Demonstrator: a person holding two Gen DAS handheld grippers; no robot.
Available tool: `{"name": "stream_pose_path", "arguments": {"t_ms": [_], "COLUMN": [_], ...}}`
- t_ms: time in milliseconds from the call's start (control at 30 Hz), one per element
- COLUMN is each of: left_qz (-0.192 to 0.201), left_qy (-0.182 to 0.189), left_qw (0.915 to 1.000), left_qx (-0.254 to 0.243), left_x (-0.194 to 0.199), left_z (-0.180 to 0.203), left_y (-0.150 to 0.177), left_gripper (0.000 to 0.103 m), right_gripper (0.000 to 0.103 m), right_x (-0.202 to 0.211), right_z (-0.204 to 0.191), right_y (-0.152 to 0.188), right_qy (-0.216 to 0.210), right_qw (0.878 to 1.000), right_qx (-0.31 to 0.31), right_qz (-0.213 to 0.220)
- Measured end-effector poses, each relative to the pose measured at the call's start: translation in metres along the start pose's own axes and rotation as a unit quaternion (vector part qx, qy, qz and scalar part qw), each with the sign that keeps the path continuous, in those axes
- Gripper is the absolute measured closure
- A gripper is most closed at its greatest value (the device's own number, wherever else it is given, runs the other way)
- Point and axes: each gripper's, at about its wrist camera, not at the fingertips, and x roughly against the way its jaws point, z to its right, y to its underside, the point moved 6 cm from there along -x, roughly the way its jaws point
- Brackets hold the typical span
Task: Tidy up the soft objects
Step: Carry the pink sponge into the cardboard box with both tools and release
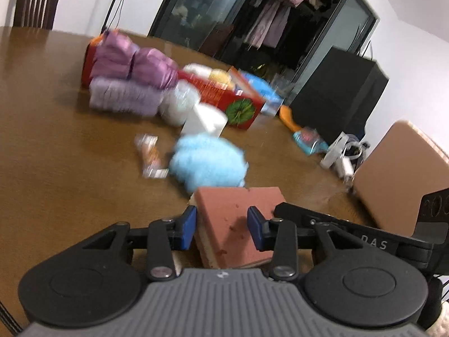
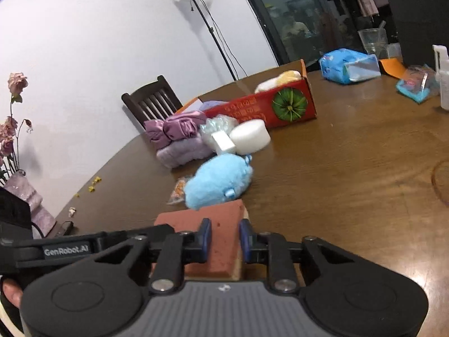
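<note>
We find both tools, left and right, clamped on the sponge; red box lies ahead of them

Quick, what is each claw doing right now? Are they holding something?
Left claw: shut on the reddish sponge block.
Right claw: shut on the same sponge block, from its other side.

Left wrist view: motion blur smears the purple bundles, the blue plush and the small packet; print on the red box is unreadable. The near end of the reddish sponge block is hidden behind the claw body. Right wrist view: the left edge cuts off the flowers.
</note>
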Motion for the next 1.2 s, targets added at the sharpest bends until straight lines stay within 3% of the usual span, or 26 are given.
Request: {"name": "stream_pose_path", "arguments": {"t_ms": [67, 233, 300, 400, 567, 800, 867, 967, 1200], "left_qz": [0.028, 0.097, 0.095, 0.058, -0.004, -0.063, -0.058, -0.052, -0.001], "left_qy": [0.011, 0.038, 0.029, 0.018, -0.006, -0.031, -0.028, -0.015, -0.029], "left_qw": [0.9995, 0.9939, 0.9944, 0.9981, 0.9999, 0.9973, 0.9976, 0.9983, 0.9972], "left_qx": [-0.013, -0.034, -0.039, -0.014, 0.008, -0.020, -0.027, -0.023, -0.068], "left_x": [0.001, -0.015, -0.040, -0.096, -0.170, -0.214, -0.215, -0.207, -0.137], "left_z": [0.006, 0.014, 0.009, -0.012, -0.037, -0.044, -0.044, -0.042, -0.015], "left_y": [-0.027, -0.135, -0.172, -0.210, -0.216, -0.185, -0.184, -0.189, -0.207], "left_gripper": [0.063, 0.063, 0.063, 0.063, 0.064, 0.063, 0.063, 0.059, 0.052], "right_gripper": [0.082, 0.082, 0.082, 0.082, 0.082, 0.077, 0.078, 0.072, 0.060], "right_x": [0.002, -0.018, -0.045, -0.094, -0.159, -0.192, -0.189, -0.173, -0.116], "right_z": [-0.003, -0.007, 0.002, 0.022, 0.052, 0.068, 0.070, 0.063, 0.040], "right_y": [-0.024, -0.122, -0.157, -0.191, -0.206, -0.192, -0.189, -0.191, -0.214], "right_qy": [-0.002, -0.009, -0.005, 0.016, 0.071, 0.132, 0.135, 0.134, 0.121], "right_qw": [1.000, 0.995, 0.995, 0.998, 0.997, 0.989, 0.989, 0.988, 0.987], "right_qx": [0.015, 0.050, 0.044, 0.023, 0.021, 0.057, 0.062, 0.077, 0.100], "right_qz": [0.024, 0.090, 0.089, 0.065, 0.018, -0.028, -0.025, -0.007, 0.046]}}
